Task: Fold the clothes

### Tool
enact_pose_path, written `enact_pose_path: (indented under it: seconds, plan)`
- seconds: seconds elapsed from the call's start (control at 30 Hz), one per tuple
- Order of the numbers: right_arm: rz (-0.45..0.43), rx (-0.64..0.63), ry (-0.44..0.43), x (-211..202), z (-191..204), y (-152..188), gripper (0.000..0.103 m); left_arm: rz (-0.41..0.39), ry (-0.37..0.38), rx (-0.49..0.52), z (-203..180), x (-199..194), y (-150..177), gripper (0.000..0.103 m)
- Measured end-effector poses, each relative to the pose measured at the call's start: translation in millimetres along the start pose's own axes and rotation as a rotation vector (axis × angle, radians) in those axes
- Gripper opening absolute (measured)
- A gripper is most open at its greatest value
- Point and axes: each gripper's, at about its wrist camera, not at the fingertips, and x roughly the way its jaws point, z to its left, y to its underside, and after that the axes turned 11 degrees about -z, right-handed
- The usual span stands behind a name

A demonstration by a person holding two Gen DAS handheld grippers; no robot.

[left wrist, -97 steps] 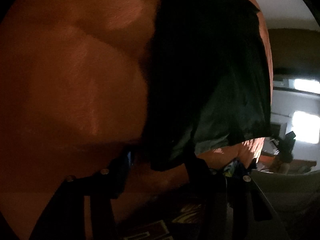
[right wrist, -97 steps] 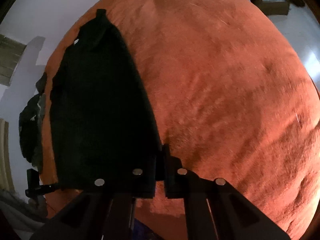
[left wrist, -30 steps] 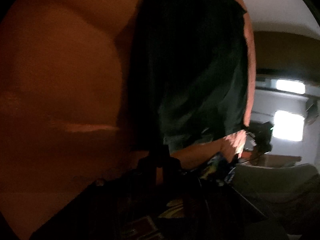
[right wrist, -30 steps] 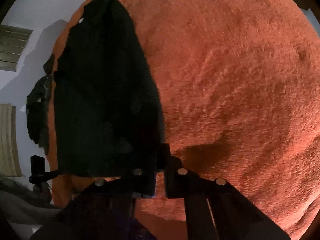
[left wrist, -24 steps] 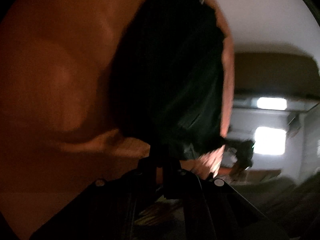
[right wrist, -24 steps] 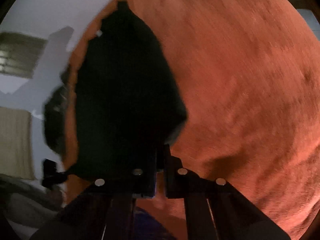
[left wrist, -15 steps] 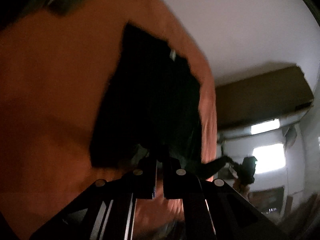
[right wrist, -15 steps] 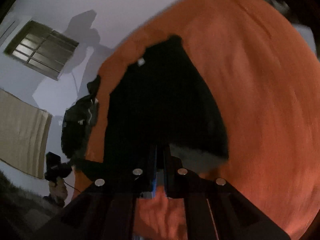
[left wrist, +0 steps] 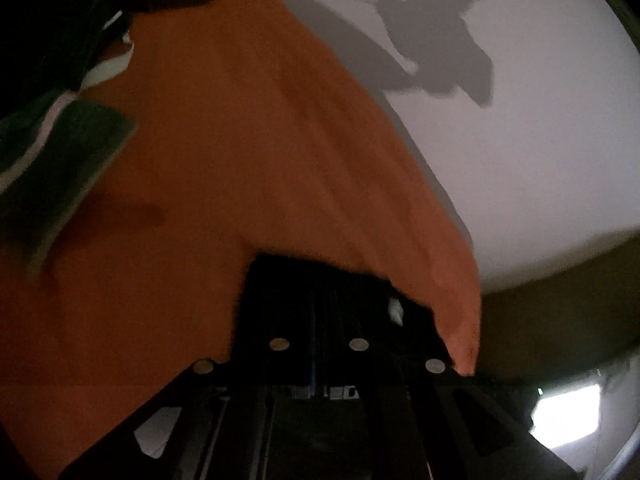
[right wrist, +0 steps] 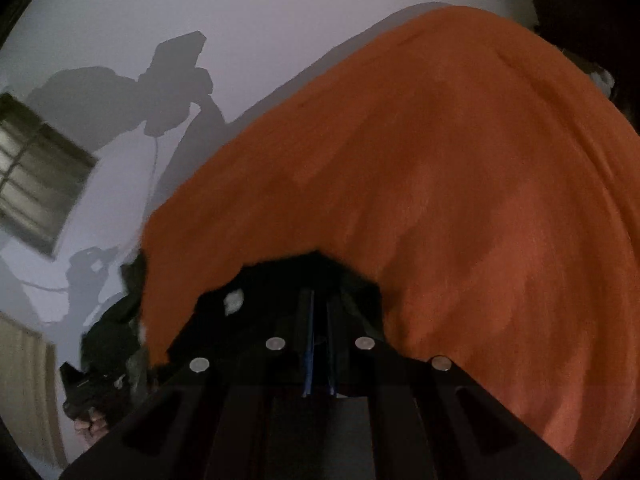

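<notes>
A black garment lies on an orange blanket (left wrist: 248,168). In the left wrist view my left gripper (left wrist: 320,304) is shut on the black garment (left wrist: 280,280), which bunches over the fingertips near its white label (left wrist: 395,307). In the right wrist view my right gripper (right wrist: 320,300) is shut on the same black garment (right wrist: 256,284), with the white label (right wrist: 233,300) to the left. Most of the garment is hidden under the grippers.
The orange blanket (right wrist: 460,200) covers the bed. A pile of dark and grey clothes (left wrist: 60,120) lies at the left. More dark clothes (right wrist: 116,328) hang at the bed edge. A white wall (right wrist: 200,8) and a window (right wrist: 36,172) are behind.
Both grippers lifted the garment's near edge and carried it forward toward the collar end, over the rest of the garment. The long black spread has shrunk to a small bunch at the fingertips.
</notes>
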Motion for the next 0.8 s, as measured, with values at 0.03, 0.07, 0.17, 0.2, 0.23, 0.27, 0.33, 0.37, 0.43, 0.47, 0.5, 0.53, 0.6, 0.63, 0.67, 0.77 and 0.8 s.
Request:
enact_pose_path:
  seconds: [0.03, 0.07, 0.17, 0.2, 0.23, 0.27, 0.33, 0.37, 0.43, 0.47, 0.5, 0.53, 0.6, 0.63, 0.67, 0.77, 0.8]
  plan:
    - [0.0, -0.014, 0.014, 10.8, 3.4, -5.0, 0.004, -0.013, -0.011, -0.005, 0.7, 9.4, -5.1, 0.002]
    - [0.0, -0.027, 0.02, 20.0, 6.7, -9.1, 0.004, -0.012, -0.017, 0.0, 0.8, 16.4, -5.8, 0.002]
    - [0.06, -0.047, 0.042, 46.7, 11.9, -9.5, 0.005, 0.07, -0.031, 0.045, 1.9, 35.4, 8.7, 0.003]
    - [0.085, -0.048, 0.047, 53.1, 11.6, -7.6, 0.007, 0.125, -0.033, 0.06, 3.2, 40.1, 15.6, 0.003]
    - [0.108, -0.048, 0.053, 56.4, 9.2, -4.7, 0.007, 0.172, -0.031, 0.08, 4.2, 44.6, 21.6, 0.003]
    - [0.123, -0.051, 0.058, 56.6, 5.2, -2.1, 0.013, 0.218, -0.025, 0.135, 0.9, 47.6, 32.1, 0.005]
    - [0.148, -0.057, 0.066, 54.4, -3.9, 2.7, 0.027, 0.229, -0.051, 0.321, -12.2, 43.6, 50.0, 0.016]
    - [0.161, -0.06, 0.07, 53.3, -8.5, 5.1, 0.037, 0.232, -0.056, 0.416, -19.3, 41.5, 60.7, 0.029]
    - [0.136, -0.111, 0.096, 38.2, -17.3, 7.4, 0.052, 0.254, -0.046, 0.556, -30.5, 40.7, 78.5, 0.043]
    - [0.117, -0.153, 0.113, 29.7, -21.2, 8.2, 0.058, 0.273, -0.031, 0.596, -34.0, 42.4, 84.6, 0.045]
    - [0.101, -0.198, 0.121, 22.2, -24.8, 10.1, 0.064, 0.278, -0.031, 0.606, -36.6, 46.3, 87.2, 0.045]
    - [0.087, -0.241, 0.122, 15.1, -28.3, 12.8, 0.067, 0.281, -0.034, 0.611, -39.0, 50.6, 89.4, 0.045]
    - [0.083, -0.313, 0.108, 7.1, -34.4, 18.8, 0.07, 0.286, -0.04, 0.622, -43.8, 59.3, 93.6, 0.045]
    - [0.106, -0.332, 0.081, 10.1, -36.6, 22.5, 0.07, 0.286, -0.04, 0.61, -43.7, 61.2, 95.5, 0.045]
    - [0.117, -0.346, 0.063, 13.7, -36.5, 25.2, 0.07, 0.285, -0.04, 0.596, -43.2, 62.8, 97.3, 0.045]
    - [0.081, -0.373, 0.033, 16.2, -31.0, 31.4, 0.07, 0.292, -0.043, 0.573, -43.1, 78.8, 103.4, 0.0]
    - [0.065, -0.383, 0.034, 15.9, -28.5, 32.3, 0.07, 0.29, -0.046, 0.582, -44.5, 82.7, 104.5, 0.0]
